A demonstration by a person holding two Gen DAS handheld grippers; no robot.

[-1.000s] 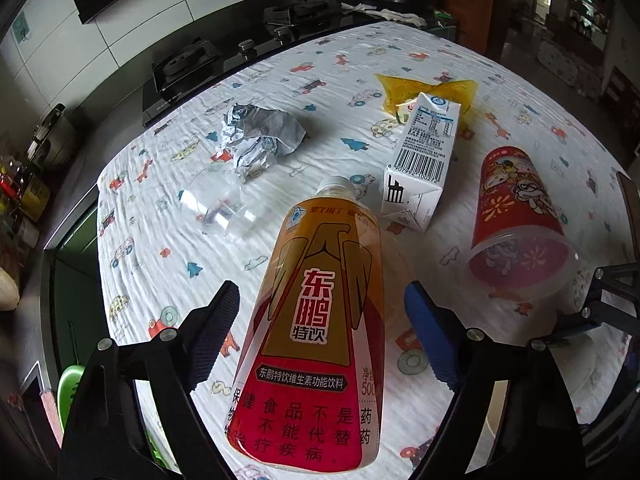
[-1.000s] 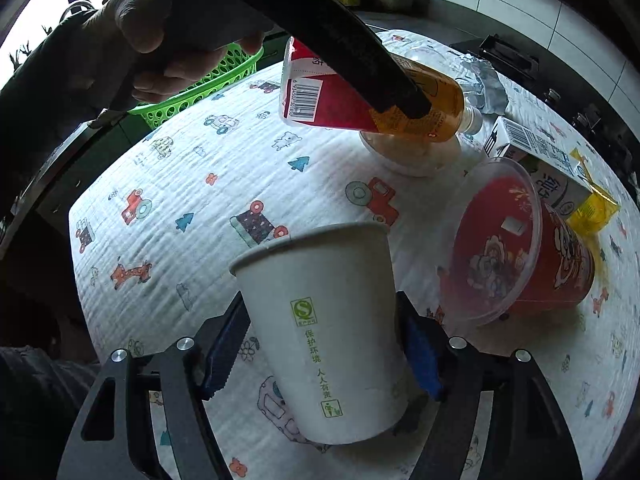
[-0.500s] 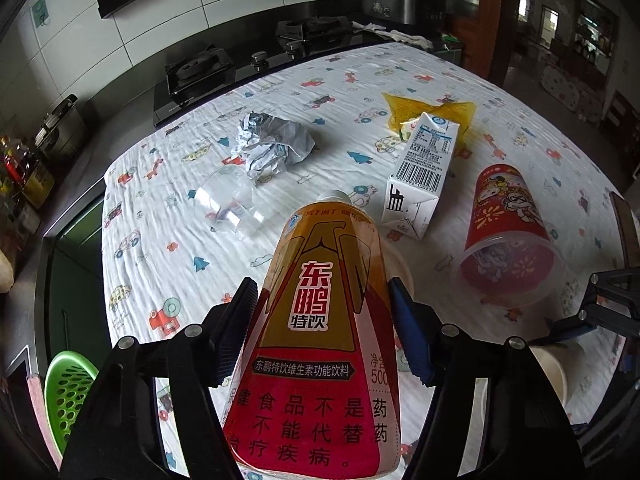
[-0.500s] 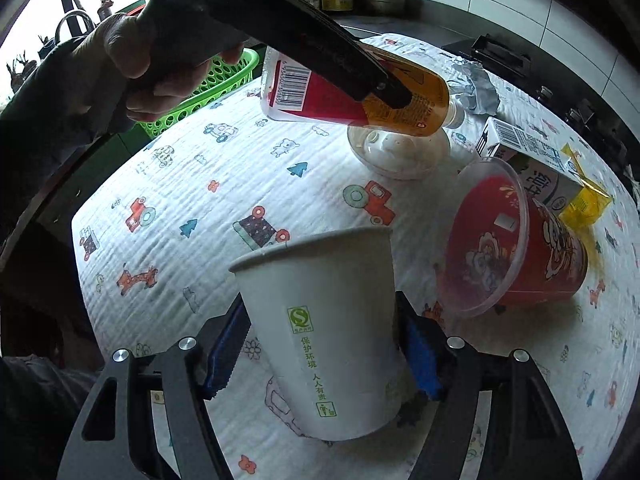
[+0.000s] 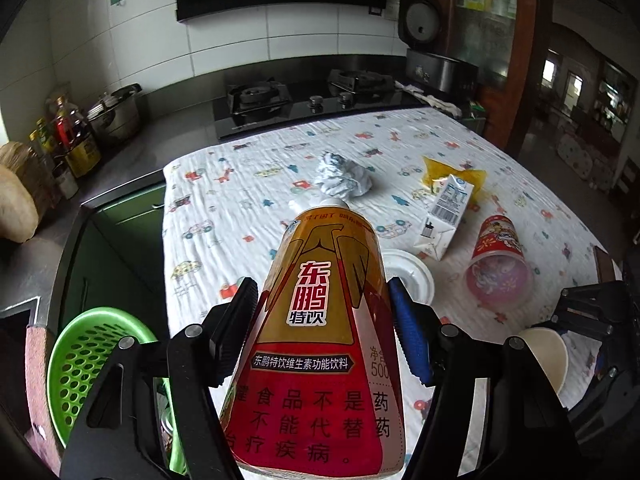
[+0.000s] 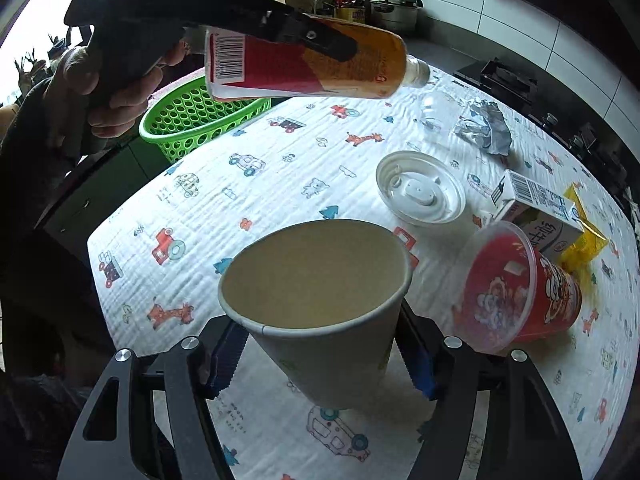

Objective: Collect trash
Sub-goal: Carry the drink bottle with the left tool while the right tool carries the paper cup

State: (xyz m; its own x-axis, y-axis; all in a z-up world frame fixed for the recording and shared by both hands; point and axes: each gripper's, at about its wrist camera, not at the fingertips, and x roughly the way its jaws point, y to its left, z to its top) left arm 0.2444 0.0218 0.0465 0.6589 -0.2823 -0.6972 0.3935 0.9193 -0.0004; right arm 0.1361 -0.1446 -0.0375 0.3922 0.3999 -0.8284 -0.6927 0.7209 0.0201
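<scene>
My left gripper [image 5: 320, 286] is shut on an orange and red drink bottle [image 5: 316, 320], which it holds in the air with the cap pointing away. The right wrist view shows the same bottle [image 6: 320, 64] lying level above the table's left edge, near a green basket [image 6: 192, 116]. My right gripper [image 6: 320, 328] grips a white paper cup [image 6: 320, 272] by its sides, and the jaws are closing tighter on it. The cup is off the cloth and its empty mouth tilts toward the camera. In the left wrist view the cup [image 5: 544, 348] sits at lower right.
On the patterned tablecloth [image 6: 280, 184] lie a white lid [image 6: 420, 192], a milk carton [image 6: 536, 208], a tipped red cup [image 6: 528, 292], a yellow wrapper [image 6: 584, 232], crumpled foil [image 6: 484, 128] and clear plastic [image 6: 432, 112]. A gas stove [image 5: 300, 96] runs behind the table. The green basket [image 5: 92, 356] stands off the left edge.
My left gripper closed on the bottle, lifted it and swung it left, bringing the basket into view. My right gripper raised the cup off the cloth, so its mouth now shows.
</scene>
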